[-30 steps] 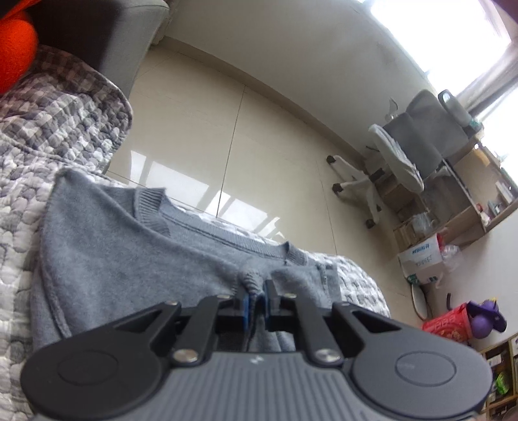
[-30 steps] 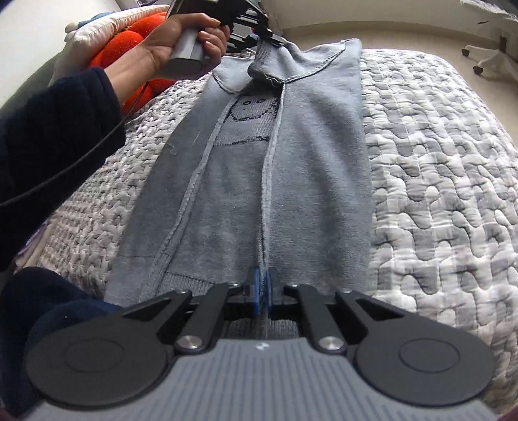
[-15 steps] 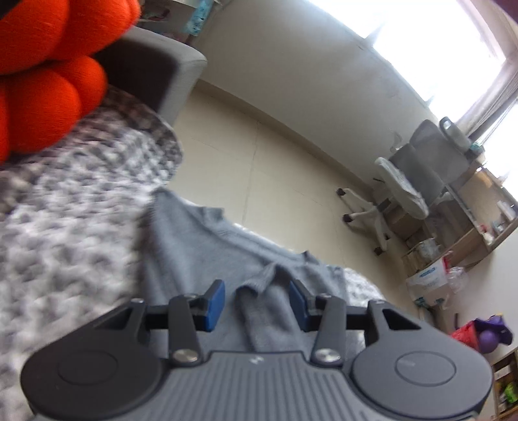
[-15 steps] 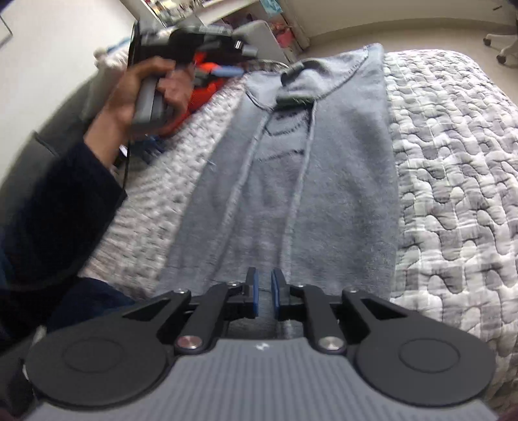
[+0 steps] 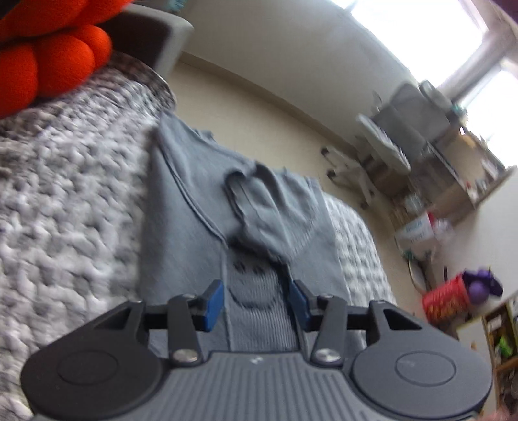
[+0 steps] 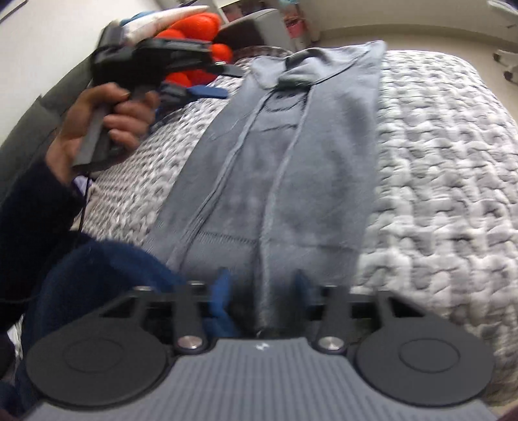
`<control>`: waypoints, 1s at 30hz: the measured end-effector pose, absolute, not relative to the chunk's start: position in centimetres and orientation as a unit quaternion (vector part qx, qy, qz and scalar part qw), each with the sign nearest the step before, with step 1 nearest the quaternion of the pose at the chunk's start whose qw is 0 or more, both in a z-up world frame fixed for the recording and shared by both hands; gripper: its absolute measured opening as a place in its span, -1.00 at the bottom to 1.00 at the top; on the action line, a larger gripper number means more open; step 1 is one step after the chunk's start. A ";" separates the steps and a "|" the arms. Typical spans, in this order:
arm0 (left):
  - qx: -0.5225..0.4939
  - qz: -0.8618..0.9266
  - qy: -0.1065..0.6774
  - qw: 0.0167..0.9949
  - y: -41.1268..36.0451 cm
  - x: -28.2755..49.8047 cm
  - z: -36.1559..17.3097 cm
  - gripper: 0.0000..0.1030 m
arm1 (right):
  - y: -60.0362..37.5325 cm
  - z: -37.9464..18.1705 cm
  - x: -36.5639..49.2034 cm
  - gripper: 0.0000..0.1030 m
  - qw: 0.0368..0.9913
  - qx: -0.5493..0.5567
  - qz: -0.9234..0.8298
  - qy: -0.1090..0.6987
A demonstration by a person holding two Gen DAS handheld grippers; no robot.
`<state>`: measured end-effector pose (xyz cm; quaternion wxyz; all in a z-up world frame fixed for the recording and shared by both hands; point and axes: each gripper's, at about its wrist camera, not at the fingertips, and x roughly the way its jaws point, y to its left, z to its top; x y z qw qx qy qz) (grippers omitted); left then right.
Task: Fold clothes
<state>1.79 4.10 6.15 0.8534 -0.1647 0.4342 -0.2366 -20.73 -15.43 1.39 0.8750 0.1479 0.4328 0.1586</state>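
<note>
Only a blurred cardboard box (image 5: 416, 231) bears blue print (illegible).

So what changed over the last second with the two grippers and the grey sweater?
Both grippers let go. The left gripper released the folded edge near the collar and pulled back toward the orange cushion, jaws apart. The right gripper is opening off the hem, the cloth now loose between its pads. The grey sweater stayed flat, both sides folded in, on the quilt.
</note>
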 end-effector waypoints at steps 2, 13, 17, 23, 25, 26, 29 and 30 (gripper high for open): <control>-0.151 -0.237 0.437 0.854 3.2 2.0 5.4 -0.10 | -14.5 0.9 -20.6 -0.08 0.875 0.130 0.158 0.438; -0.181 -0.244 0.435 0.847 3.3 2.0 4.0 -0.10 | -13.1 0.7 -19.5 -0.94 0.870 0.136 0.164 0.444; -0.169 -0.239 0.442 0.848 3.0 1.9 3.6 -0.10 | -13.0 -0.3 -18.5 -0.87 0.853 0.144 0.177 0.470; -0.174 -0.249 0.430 0.850 2.8 2.1 3.9 -0.10 | -15.4 3.2 -19.4 -0.71 0.872 0.143 0.215 0.415; -0.184 -0.251 0.429 0.848 2.5 2.5 3.8 -0.10 | -17.5 5.5 -17.9 -0.71 0.890 0.147 0.200 0.383; -0.188 -0.251 0.430 0.847 2.4 2.7 3.7 -0.10 | -18.5 6.6 -16.8 -0.65 0.898 0.145 0.190 0.370; -0.189 -0.246 0.432 0.847 1.9 3.3 3.4 -0.10 | -20.8 9.7 -12.9 -0.01 0.921 0.116 0.152 0.339; -0.188 -0.243 0.431 0.849 1.8 3.5 3.4 -0.10 | -21.2 10.4 -11.1 -0.01 0.927 0.093 0.138 0.337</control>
